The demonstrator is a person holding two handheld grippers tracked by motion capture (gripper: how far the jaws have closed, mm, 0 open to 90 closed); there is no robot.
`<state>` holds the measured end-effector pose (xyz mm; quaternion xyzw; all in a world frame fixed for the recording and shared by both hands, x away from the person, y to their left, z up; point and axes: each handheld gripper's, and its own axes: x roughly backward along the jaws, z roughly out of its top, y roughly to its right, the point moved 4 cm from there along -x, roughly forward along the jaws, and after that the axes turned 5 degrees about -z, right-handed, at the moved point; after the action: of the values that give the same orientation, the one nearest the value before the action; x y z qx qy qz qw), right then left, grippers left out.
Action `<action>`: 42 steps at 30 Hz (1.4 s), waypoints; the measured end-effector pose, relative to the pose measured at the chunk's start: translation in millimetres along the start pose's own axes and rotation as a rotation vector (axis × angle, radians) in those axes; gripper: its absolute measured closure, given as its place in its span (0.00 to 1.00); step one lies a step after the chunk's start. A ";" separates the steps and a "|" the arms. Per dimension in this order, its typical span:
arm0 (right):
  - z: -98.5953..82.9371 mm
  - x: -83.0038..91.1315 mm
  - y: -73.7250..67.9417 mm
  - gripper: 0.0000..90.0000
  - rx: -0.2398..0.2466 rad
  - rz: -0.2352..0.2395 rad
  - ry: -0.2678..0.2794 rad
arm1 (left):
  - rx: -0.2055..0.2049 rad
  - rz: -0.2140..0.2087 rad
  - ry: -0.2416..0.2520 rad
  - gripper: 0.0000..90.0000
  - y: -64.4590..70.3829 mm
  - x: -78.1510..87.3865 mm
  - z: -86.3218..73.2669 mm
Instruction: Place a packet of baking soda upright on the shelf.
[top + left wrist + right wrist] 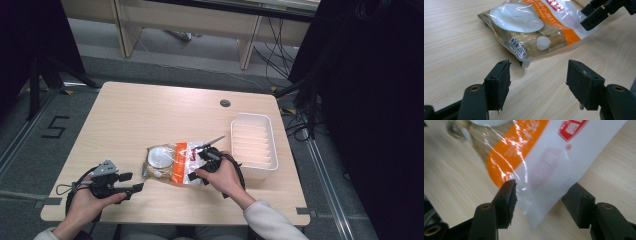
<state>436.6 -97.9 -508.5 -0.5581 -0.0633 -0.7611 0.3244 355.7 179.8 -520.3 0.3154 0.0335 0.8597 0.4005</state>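
Observation:
A clear snack bag [167, 164] with an orange band, a white end and biscuits inside lies flat on the wooden table [150, 115]. My right gripper [196, 164] is at the bag's white end, open. In the right gripper view that end of the bag [549, 167] lies between the spread jaws of the right gripper [541, 191], and I cannot tell whether they touch it. My left gripper [131, 182] rests open near the table's front left, short of the bag. In the left gripper view the bag [529, 32] lies just ahead of the left gripper [539, 67].
A white ribbed tray [253, 145] stands right of the bag, close to my right hand. A small round hole [225, 103] sits in the far part of the tabletop. The other gripper [599, 15] shows at the top right of the left gripper view.

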 end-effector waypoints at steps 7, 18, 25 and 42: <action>10.4 -2.1 -10.8 0.52 0.017 0.002 0.015 | -0.002 0.000 0.000 0.39 0.0 0.0 -0.1; 21.9 -24.1 -19.3 0.62 0.036 0.004 -0.025 | -0.009 -0.001 -0.005 0.39 -0.2 0.3 -0.3; 21.4 -26.9 -22.1 0.83 0.021 0.001 -0.053 | -0.009 0.000 -0.009 0.39 0.4 -0.1 -0.8; 40.8 -7.7 -23.7 1.00 0.161 -0.022 -0.090 | -0.018 -0.002 -0.006 0.39 -0.2 0.8 -0.5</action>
<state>457.5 -57.4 -494.0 -0.5631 -0.1451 -0.7313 0.3565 355.1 180.6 -520.3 0.3145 0.0249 0.8585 0.4042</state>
